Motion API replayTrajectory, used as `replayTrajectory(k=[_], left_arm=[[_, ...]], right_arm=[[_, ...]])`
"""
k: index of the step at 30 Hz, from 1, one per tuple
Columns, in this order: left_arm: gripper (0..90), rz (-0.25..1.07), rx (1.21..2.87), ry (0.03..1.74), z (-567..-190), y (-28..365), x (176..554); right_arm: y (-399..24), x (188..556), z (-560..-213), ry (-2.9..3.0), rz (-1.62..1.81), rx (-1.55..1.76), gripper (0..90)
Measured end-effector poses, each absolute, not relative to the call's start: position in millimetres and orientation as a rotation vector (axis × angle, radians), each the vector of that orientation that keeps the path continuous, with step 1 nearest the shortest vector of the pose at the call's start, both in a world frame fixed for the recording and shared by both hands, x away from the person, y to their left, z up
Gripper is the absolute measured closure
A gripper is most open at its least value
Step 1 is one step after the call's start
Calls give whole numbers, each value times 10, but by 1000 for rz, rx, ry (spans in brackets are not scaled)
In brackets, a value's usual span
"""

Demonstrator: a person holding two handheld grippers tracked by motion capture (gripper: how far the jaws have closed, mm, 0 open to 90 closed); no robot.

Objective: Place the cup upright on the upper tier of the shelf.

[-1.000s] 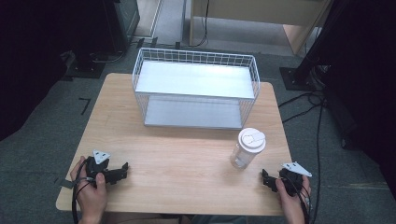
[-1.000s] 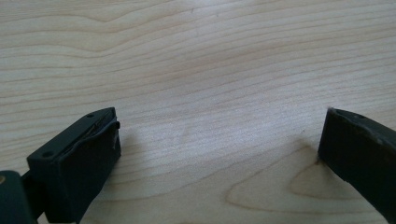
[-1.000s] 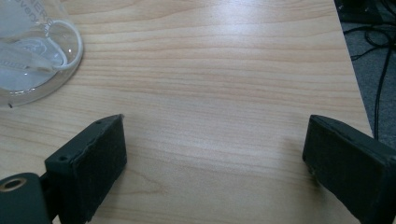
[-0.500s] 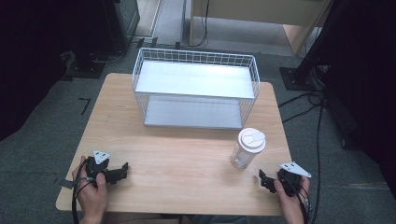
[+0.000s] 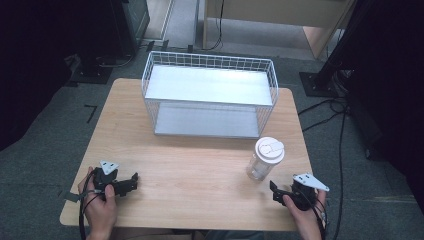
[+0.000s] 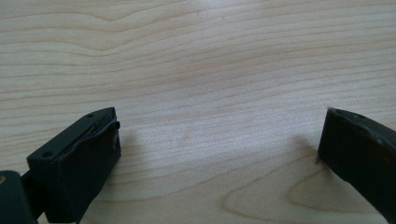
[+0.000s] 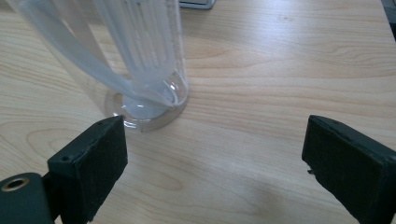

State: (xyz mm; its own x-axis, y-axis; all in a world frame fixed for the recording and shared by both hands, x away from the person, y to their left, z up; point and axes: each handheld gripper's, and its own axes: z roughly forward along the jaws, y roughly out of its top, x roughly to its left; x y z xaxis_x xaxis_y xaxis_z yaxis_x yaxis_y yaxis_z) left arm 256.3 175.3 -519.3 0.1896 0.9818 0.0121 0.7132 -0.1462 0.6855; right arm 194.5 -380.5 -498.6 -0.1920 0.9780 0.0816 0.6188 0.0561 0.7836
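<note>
The cup [image 5: 265,158] stood upright just beyond the right hand-held gripper [image 5: 278,192], jaws wide apart, empty; left hand-held gripper [image 5: 131,181] lay far from cup, also open w/ nothing.

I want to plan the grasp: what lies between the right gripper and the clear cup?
Only bare wooden table. In the right gripper view, the open right gripper has nothing before the clear cup, standing just ahead, toward its left.

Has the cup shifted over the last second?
No. The cup stands at the same spot off the basket's front right corner.
</note>
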Motion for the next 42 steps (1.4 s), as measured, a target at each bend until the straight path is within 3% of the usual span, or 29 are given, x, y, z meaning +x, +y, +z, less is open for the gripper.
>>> replayTrajectory(k=[33, 42], left_arm=[[0, 635, 1932, 1574, -5191, 1751, 2562], [0, 634, 1931, 1575, -5191, 1750, 2561]], right_arm=[[-3512, 1984, -4772, 1815, 1145, 1508, 68], [-3433, 2015, -4625, 1764, 1193, 1488, 138]])
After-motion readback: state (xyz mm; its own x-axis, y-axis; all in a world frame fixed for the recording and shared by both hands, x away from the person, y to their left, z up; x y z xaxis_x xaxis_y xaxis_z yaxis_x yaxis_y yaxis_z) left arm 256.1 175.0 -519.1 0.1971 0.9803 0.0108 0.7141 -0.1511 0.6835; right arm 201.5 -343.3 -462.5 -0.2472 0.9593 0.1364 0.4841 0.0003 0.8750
